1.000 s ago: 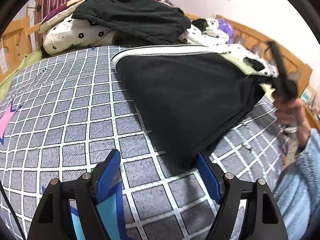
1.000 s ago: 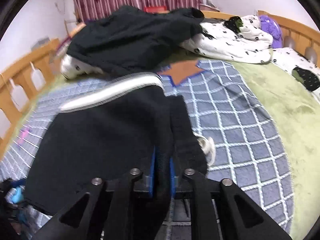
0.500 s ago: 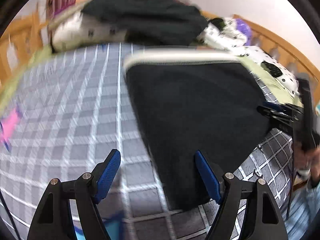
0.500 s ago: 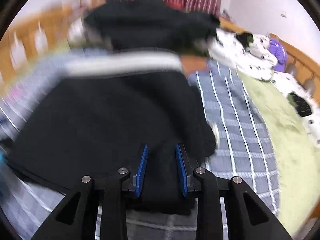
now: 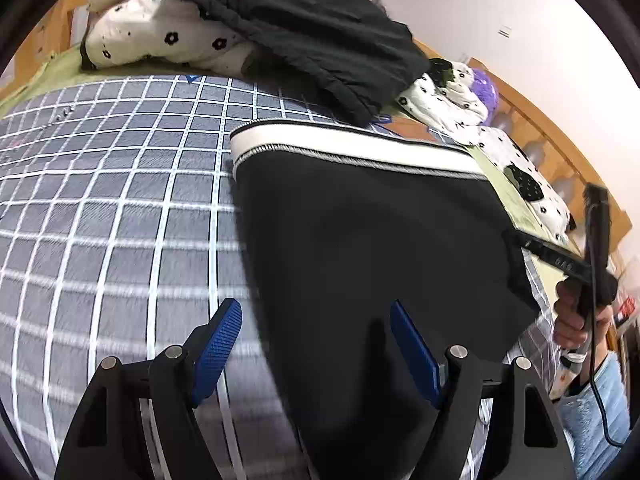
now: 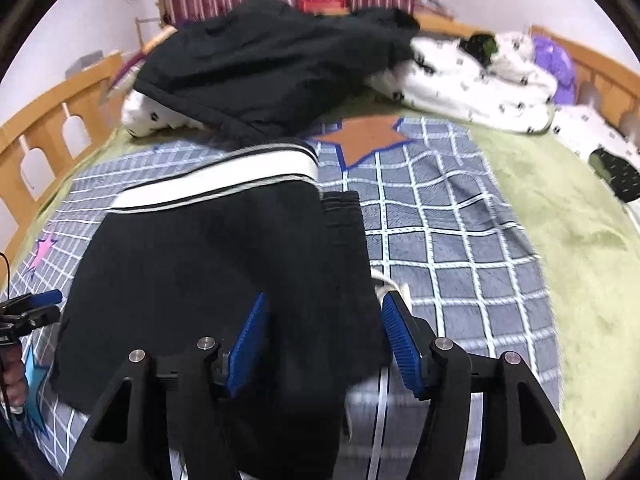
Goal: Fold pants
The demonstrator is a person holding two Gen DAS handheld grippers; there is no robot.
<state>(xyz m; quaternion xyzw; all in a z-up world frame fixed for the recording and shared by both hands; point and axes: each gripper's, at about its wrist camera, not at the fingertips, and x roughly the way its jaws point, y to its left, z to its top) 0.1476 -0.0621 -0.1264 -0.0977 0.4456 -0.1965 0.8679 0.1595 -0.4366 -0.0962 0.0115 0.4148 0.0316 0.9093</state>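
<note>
Grippers, left (image 5: 316, 344) and right (image 6: 324, 340), angled down, jaws parted over pants (image 5: 360, 248).

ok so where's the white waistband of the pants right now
In the left wrist view the white waistband runs across the far end of the black pants on the checked blanket, just in front of the dark clothes pile.

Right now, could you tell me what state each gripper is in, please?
Left gripper: open, holding nothing.
Right gripper: jaws have just been opening; open, black pants between them, released.
</note>
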